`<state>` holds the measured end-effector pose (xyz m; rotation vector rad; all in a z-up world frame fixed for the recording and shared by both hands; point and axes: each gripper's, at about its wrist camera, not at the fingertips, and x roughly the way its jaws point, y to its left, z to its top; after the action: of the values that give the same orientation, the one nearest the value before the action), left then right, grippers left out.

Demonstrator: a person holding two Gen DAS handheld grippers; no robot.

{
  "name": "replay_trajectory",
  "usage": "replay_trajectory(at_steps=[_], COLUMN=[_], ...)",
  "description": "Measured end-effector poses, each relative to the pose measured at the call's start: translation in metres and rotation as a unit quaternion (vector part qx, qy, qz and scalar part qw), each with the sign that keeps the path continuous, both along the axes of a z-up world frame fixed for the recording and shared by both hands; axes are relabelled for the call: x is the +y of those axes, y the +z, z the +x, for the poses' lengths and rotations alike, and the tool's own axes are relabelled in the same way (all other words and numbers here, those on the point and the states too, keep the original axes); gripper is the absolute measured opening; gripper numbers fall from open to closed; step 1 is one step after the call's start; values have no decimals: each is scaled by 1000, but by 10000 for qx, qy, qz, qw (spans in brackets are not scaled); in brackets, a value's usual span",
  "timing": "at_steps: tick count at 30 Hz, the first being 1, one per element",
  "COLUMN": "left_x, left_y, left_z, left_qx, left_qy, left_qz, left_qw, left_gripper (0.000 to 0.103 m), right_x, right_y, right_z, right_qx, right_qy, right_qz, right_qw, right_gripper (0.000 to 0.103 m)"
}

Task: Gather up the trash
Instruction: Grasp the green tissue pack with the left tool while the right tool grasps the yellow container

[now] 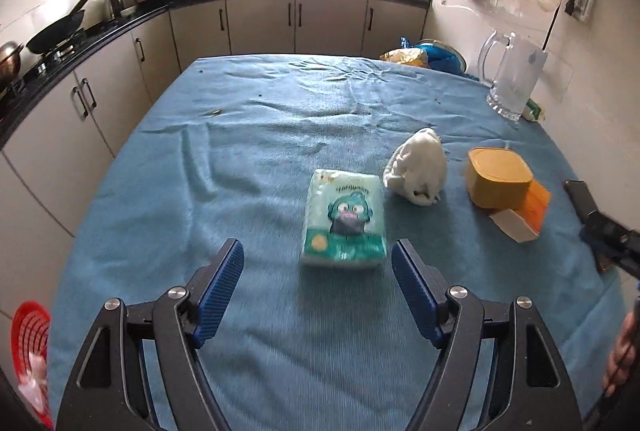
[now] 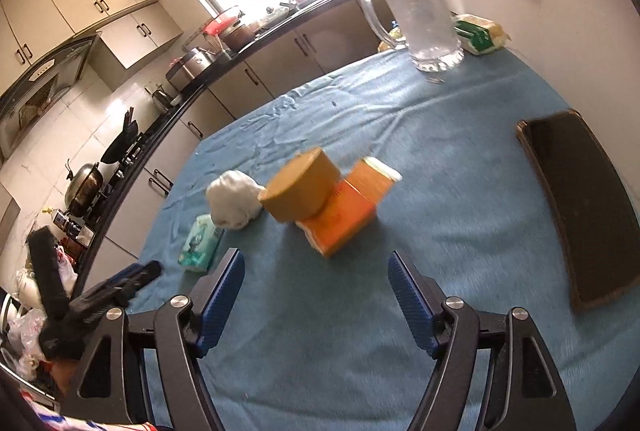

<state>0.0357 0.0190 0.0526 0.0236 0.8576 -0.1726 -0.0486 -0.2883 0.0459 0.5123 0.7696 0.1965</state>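
Note:
A green tissue pack (image 1: 344,219) lies on the blue tablecloth (image 1: 256,159), just ahead of my open, empty left gripper (image 1: 318,261). A crumpled white wad (image 1: 418,167) sits behind it to the right. A tan round-cornered box (image 1: 498,177) rests on an orange carton (image 1: 524,213). In the right wrist view, my right gripper (image 2: 316,269) is open and empty, just short of the orange carton (image 2: 344,211) and tan box (image 2: 302,187). The white wad (image 2: 234,205) and tissue pack (image 2: 198,245) lie to its left. The other gripper (image 2: 124,281) shows at lower left.
A glass mug (image 1: 514,75) stands at the far right of the table, with a green-and-yellow packet (image 2: 478,31) behind it. A dark flat mat (image 2: 580,207) lies on the right. A red basket (image 1: 30,347) is at lower left off the table. Kitchen counters run along the left and back.

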Motion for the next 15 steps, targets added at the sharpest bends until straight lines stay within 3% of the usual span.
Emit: replay_trajectory(at_steps=[9, 15], left_x=[-8, -20], left_y=[-17, -28], left_z=[38, 48], left_qx=[136, 194], left_qy=[24, -93], left_qz=[-147, -59], left_qw=[9998, 9998], left_gripper=[75, 75], right_x=[16, 29], right_y=[9, 2], right_z=[42, 79], right_qx=[-205, -50], right_qy=[71, 55], right_qz=[-9, -263], right_qw=[9998, 9996], right_gripper=[81, 87])
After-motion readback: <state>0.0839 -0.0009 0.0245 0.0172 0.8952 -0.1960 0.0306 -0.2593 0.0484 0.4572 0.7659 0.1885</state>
